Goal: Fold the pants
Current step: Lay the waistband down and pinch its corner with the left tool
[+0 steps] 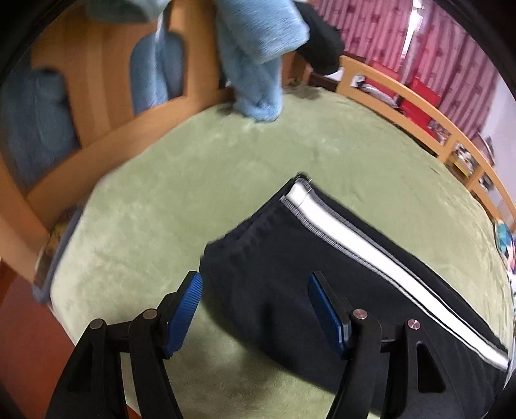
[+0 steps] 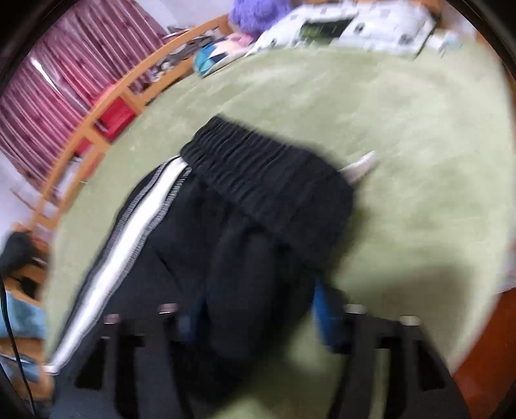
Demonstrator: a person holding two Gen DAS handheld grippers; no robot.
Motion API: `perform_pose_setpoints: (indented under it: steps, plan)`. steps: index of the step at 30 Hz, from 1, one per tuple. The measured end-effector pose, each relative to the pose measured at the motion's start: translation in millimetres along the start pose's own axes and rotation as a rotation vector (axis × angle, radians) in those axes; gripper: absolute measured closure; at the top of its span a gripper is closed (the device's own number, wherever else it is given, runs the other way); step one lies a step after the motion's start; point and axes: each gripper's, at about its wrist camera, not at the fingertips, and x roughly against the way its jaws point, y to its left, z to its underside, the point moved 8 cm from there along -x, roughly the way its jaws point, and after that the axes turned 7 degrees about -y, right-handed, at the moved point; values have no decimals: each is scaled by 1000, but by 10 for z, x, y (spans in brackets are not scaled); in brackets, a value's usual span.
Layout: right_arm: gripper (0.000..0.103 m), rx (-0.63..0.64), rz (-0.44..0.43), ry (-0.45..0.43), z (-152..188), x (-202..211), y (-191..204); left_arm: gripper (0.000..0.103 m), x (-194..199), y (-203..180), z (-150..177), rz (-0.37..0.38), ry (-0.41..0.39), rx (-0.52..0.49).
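Note:
Black pants [image 1: 290,277] with a white side stripe [image 1: 361,248] lie folded on a green blanket [image 1: 193,193]. My left gripper [image 1: 254,283] is open, its blue pads either side of the leg-end corner of the pants, just above the cloth. In the blurred right wrist view the pants [image 2: 245,232] show their gathered elastic waistband [image 2: 258,170] farther off. My right gripper [image 2: 258,309] is open, its blue pads wide apart around a bulge of black fabric near the camera.
A wooden bed rail [image 1: 419,106] curves along the far side, with pink curtains [image 1: 387,38] behind. A light blue fluffy garment [image 1: 258,64] hangs over the wooden headboard [image 1: 106,96]. A white box [image 2: 351,29] and purple plush [image 2: 258,13] lie beyond the blanket.

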Motion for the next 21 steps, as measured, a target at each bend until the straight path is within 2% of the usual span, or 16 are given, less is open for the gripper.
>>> perform_pose_setpoints:
  steps: [4,8,9,12,14,16,21]
  plan:
    - [31,121,83,-65,-57,423,68,37,70,-198,-217,42,-37,-89]
    - [31,249,72,-130,-111,700,504,37,-142,-524,-419,144,-16,-132]
    - [31,287,50,-146,-113,718,739,37,-233,-612,-465,163,-17,-152]
    - [31,328,-5,-151,-14,669,1221,39,-549,-769,-551,138,-4,-199]
    - [31,331,-66,-131,111,619,1536,53,-770,-846,-583,162,10,-197]
    - [31,353,-105,-111,230,550,1798,58,-954,-880,-582,152,32,-195]
    - [31,380,-134,-64,472,399,2138,58,-1329,-785,-626,100,67,-184]
